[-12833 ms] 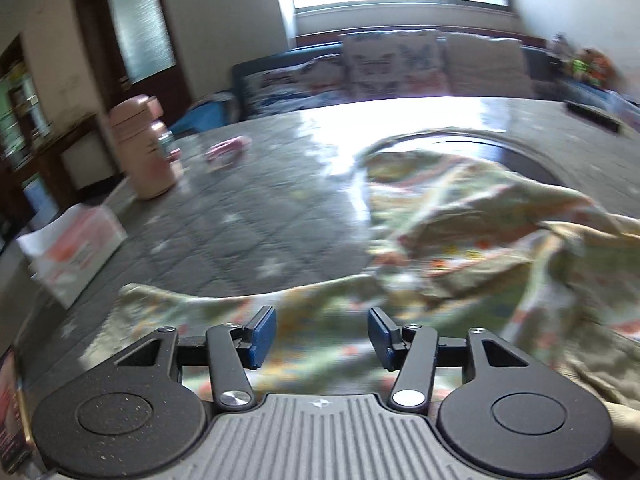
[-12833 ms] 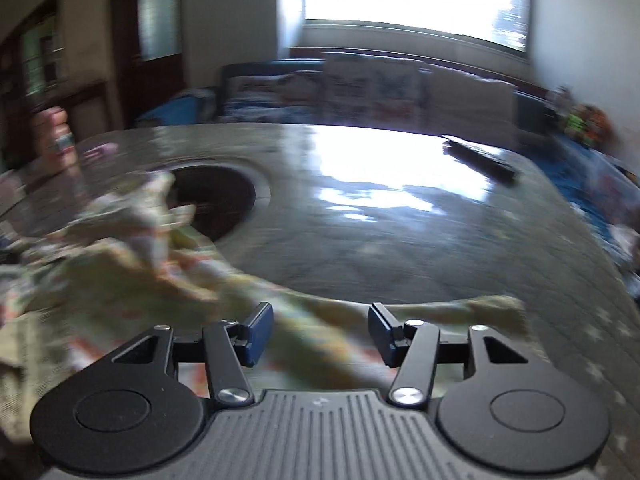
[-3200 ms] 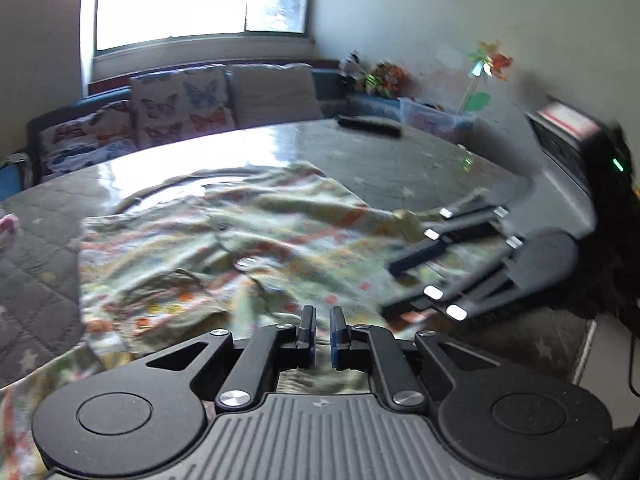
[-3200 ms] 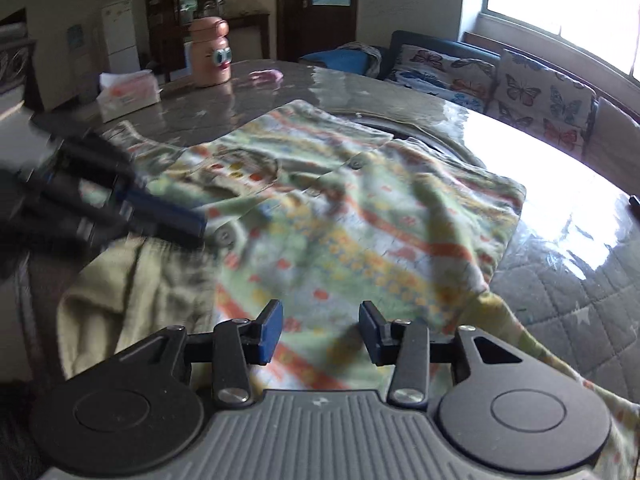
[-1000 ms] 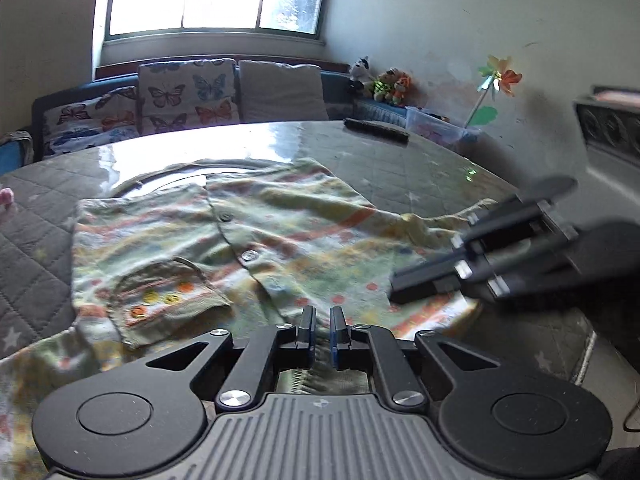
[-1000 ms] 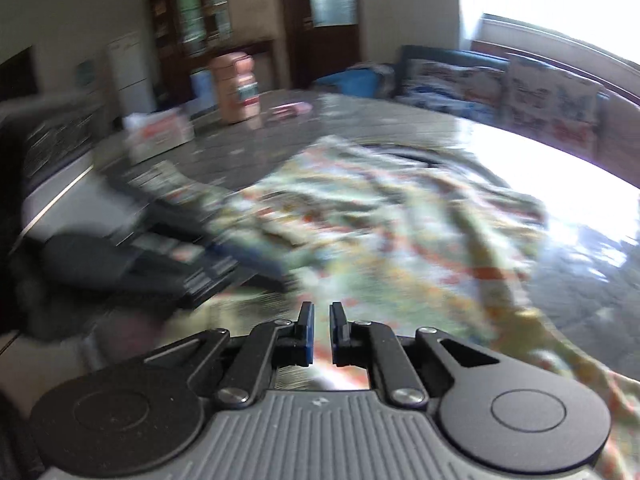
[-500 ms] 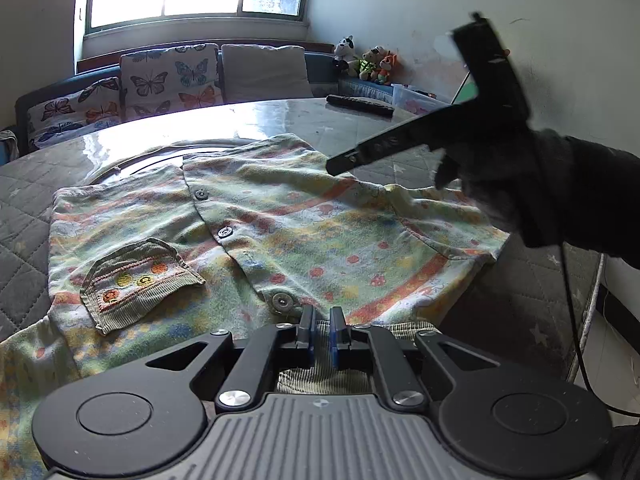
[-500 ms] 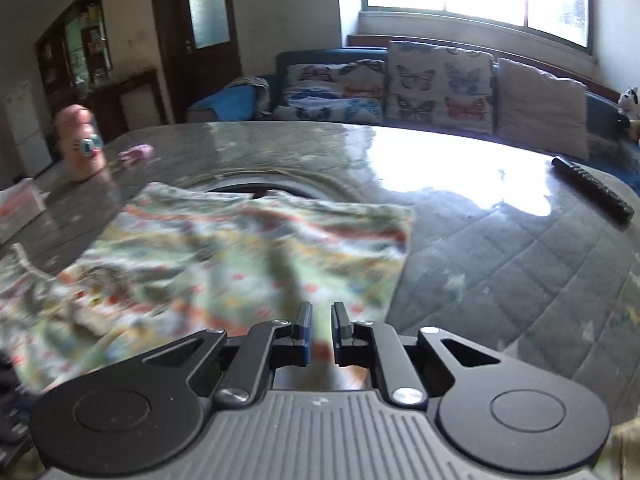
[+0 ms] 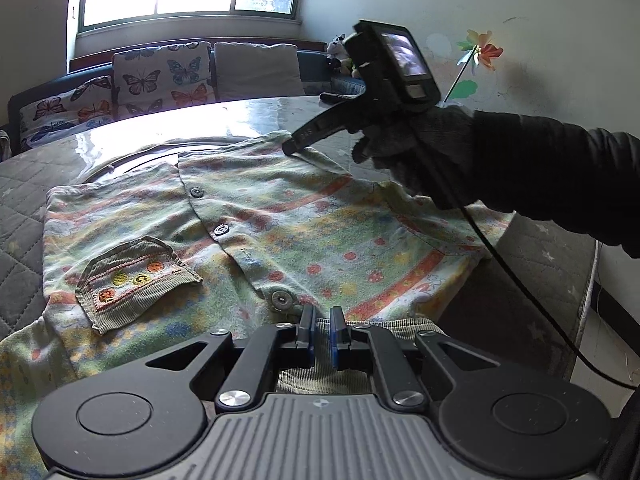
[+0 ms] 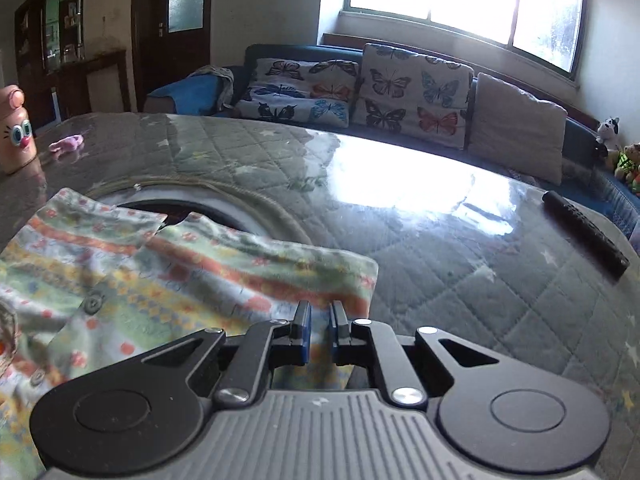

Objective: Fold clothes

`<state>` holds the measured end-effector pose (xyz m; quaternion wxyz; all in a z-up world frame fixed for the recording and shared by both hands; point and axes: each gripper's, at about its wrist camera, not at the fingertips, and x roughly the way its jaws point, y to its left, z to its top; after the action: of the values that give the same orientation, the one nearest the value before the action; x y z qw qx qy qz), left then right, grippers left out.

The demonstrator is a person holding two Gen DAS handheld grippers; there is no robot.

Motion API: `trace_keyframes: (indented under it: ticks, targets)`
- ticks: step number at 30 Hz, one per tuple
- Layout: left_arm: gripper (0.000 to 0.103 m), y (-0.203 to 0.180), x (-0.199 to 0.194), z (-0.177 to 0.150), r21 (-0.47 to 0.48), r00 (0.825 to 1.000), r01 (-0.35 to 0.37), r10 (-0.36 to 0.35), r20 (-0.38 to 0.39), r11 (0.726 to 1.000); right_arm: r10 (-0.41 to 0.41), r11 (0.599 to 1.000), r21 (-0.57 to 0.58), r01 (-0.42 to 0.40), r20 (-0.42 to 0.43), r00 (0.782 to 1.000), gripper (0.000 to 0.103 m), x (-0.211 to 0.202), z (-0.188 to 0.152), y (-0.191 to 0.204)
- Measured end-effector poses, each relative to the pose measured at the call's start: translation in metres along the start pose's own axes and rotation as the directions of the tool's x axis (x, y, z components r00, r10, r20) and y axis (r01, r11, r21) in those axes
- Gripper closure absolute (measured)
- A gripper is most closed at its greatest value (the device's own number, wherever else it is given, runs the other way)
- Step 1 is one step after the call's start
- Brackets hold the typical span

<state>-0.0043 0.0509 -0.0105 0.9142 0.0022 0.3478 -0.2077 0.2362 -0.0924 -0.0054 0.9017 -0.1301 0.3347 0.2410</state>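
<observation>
A flowered, striped button shirt [image 9: 304, 216] lies spread face up on the quilted table [image 10: 460, 264], with a corduroy pocket [image 9: 132, 276] on its left half. At the near edge my left gripper [image 9: 320, 334] is shut on the shirt's corduroy collar [image 9: 404, 325]. A gloved hand [image 9: 424, 148] holds my right gripper [image 9: 291, 146], whose tips rest on the shirt's far corner. In the right wrist view that gripper [image 10: 320, 334] is shut over the shirt [image 10: 208, 276] near its edge. Whether it pinches cloth is unclear.
A black remote [image 10: 584, 236] lies far right on the table. A pink bottle with a face [image 10: 16, 136] and a small pink item [image 10: 66, 145] sit far left. A dark round recess [image 10: 208, 210] lies beyond the shirt. The sofa [image 10: 400, 92] stands behind. A cable [image 9: 500, 256] hangs by the table edge.
My right gripper, shut, travelled from the shirt's near right side to its far corner and came down onto the cloth. The shirt now lies flatter. The left gripper stayed at the collar.
</observation>
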Motion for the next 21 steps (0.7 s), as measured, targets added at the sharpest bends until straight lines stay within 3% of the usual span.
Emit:
trace_keyframes:
  ticks: [3,6,16,21]
  targets:
    - [0.095,0.001,0.000,0.000,0.000,1.000,0.005,-0.005,0.000,1.000,0.019,1.000,-0.013,-0.019,0.001,1.000,0.094,-0.013,-0.003,0.001]
    - [0.095,0.001,0.000,0.000,0.004,1.000,0.007,-0.007,0.000,1.000,0.039,0.999,-0.027,-0.039,0.003,0.999,0.083,-0.025,-0.007,0.003]
    - [0.093,-0.007,-0.003,0.005,0.030,1.000,-0.011,0.011,0.003,0.999,0.104,0.992,-0.072,-0.103,0.005,0.995,0.083,-0.067,-0.018,0.008]
    - [0.087,-0.018,-0.005,0.014,0.054,1.000,-0.018,0.017,0.027,0.998,0.180,0.980,-0.084,-0.180,0.001,0.984,0.080,-0.111,-0.056,0.026]
